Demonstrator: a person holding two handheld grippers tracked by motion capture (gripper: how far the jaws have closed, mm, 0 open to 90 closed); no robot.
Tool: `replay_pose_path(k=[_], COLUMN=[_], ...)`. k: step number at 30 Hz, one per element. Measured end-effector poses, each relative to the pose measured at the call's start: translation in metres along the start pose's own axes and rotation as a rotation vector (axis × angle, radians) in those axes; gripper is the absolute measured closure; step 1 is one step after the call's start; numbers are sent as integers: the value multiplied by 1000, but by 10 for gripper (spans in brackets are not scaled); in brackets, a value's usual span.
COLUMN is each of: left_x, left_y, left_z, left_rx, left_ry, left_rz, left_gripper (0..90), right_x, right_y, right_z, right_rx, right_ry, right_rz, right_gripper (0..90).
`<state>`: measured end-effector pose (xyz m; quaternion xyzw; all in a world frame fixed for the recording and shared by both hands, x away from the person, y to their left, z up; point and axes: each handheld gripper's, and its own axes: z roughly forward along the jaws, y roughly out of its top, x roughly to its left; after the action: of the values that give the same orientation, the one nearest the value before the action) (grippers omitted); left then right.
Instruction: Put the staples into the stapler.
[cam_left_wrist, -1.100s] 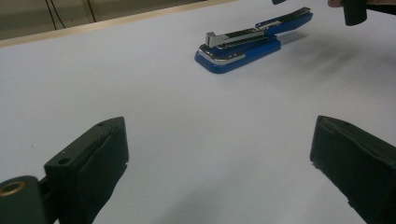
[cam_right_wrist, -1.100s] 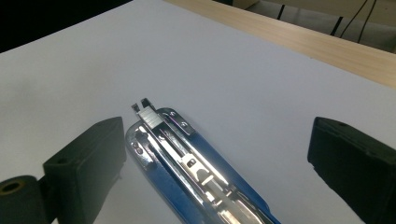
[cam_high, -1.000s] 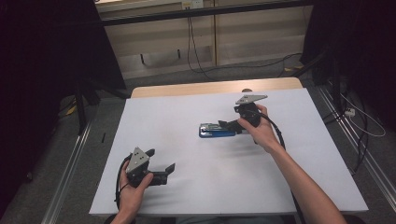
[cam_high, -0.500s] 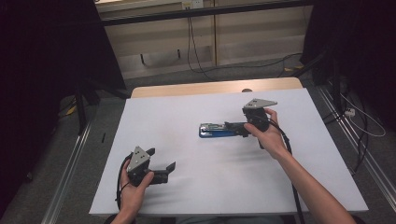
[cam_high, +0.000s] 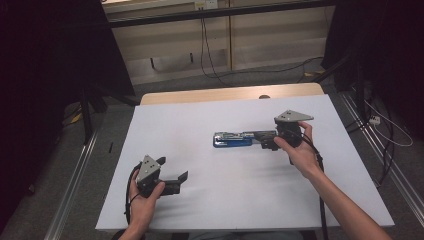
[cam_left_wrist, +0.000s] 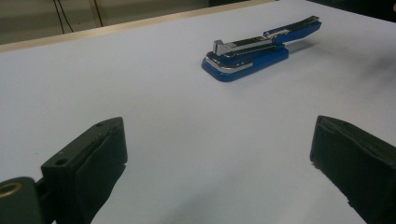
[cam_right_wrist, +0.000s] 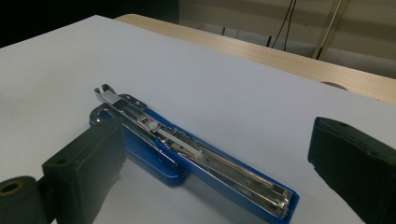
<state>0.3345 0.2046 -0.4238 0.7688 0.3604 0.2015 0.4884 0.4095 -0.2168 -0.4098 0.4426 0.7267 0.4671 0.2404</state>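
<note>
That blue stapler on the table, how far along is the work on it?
Looks done: the blue stapler lies flat on the white table, swung open with its metal staple channel exposed. In hand: the right hand-held gripper sits open at its end, gripping nothing. The left hand-held gripper waits open, apart. Left: probably refilling or closing it.

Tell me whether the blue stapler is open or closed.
Open. The stapler lies on the white table with its top swung back flat, so the metal staple channel shows along its length.
</note>
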Motion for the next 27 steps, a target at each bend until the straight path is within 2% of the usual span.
replay_pose_path(k=[4, 12, 14, 17, 23, 27], left_x=[1, 1, 1, 2, 2, 3], left_y=[-1, -1, -1, -1, -2, -2], left_z=[0, -1, -1, -1, -6, -5], left_rx=[1, -1, -7, 6, -6, -7], left_ry=[-2, 8, 5, 9, 18, 24], left_rz=[-7, -9, -15, -12, -12, -19], left_gripper=[41, 41, 41, 42, 42, 43], right_x=[-1, 3, 5, 8, 10, 13], right_y=[-8, -19, -21, -26, -37, -43], right_z=[-6, -19, -24, -32, -43, -55], right_rx=[-11, -25, -46, -45, -40, -60], right_ry=[-14, -44, -54, -61, -71, -89], right_rz=[20, 19, 12, 22, 38, 57], right_gripper=[38, 38, 36, 25, 25, 26])
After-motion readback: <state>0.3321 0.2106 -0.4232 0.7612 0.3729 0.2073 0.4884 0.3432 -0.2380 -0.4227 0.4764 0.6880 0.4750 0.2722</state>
